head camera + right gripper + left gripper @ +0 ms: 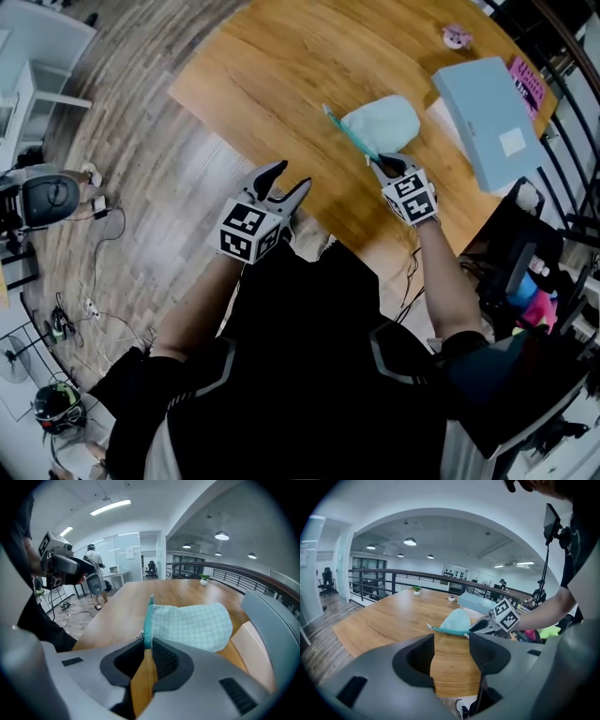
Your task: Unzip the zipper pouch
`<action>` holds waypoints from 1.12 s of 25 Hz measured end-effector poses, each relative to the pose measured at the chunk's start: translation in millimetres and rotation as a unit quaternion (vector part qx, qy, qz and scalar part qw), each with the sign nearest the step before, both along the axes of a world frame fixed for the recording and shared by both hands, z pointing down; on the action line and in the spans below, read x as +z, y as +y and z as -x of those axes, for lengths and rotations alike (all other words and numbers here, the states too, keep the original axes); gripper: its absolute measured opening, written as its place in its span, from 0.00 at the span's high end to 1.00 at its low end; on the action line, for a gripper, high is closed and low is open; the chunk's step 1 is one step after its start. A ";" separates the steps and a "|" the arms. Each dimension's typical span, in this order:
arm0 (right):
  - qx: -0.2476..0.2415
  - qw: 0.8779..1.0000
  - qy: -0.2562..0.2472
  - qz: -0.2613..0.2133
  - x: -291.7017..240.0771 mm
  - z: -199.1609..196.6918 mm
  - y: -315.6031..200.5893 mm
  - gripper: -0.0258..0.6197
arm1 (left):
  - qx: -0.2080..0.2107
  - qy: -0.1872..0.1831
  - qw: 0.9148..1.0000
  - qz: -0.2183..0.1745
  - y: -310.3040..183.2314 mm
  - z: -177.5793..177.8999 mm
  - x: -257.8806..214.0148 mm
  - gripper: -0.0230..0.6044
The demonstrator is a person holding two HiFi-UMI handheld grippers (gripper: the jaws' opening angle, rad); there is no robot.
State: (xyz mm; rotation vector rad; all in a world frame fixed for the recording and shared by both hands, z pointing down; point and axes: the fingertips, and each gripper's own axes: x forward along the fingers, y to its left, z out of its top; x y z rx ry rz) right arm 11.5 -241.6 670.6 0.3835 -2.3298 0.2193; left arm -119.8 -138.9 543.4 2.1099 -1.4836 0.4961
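Right gripper (jaws nearly together) seemingly pinches the zipper pouch.

Head view: from above the person, we look steeply down on the wooden table, the left gripper and the right gripper.
Left gripper view: we look low across the table from beyond its near edge.
Right gripper view: we sit close against the zipper pouch.
Shared: all three views show the zipper pouch and the table.
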 end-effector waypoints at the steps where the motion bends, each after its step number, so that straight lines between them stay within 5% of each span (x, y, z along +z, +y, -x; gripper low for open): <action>1: 0.006 1.000 -0.005 0.002 -7.1 0.9 0.6 0.87 | 0.006 0.001 1.000 -0.004 -2.6 0.2 -3.6 0.57; 9: 0.066 0.996 -0.060 0.014 -82.4 9.5 3.6 0.87 | 0.070 0.011 0.996 -0.048 -27.5 1.5 -38.5 0.57; 15: 0.124 0.988 -0.092 0.014 -141.4 10.8 7.9 0.87 | 0.139 0.012 0.985 -0.100 -47.0 -6.7 -71.2 0.58; 23: 0.190 0.972 -0.135 0.024 -200.6 13.6 23.9 0.87 | 0.238 0.014 0.959 -0.156 -58.9 -33.2 -103.1 0.60; 28: 0.228 0.959 -0.165 0.024 -232.0 8.8 33.8 0.87 | 0.307 0.010 0.932 -0.193 -59.7 -55.8 -125.8 0.63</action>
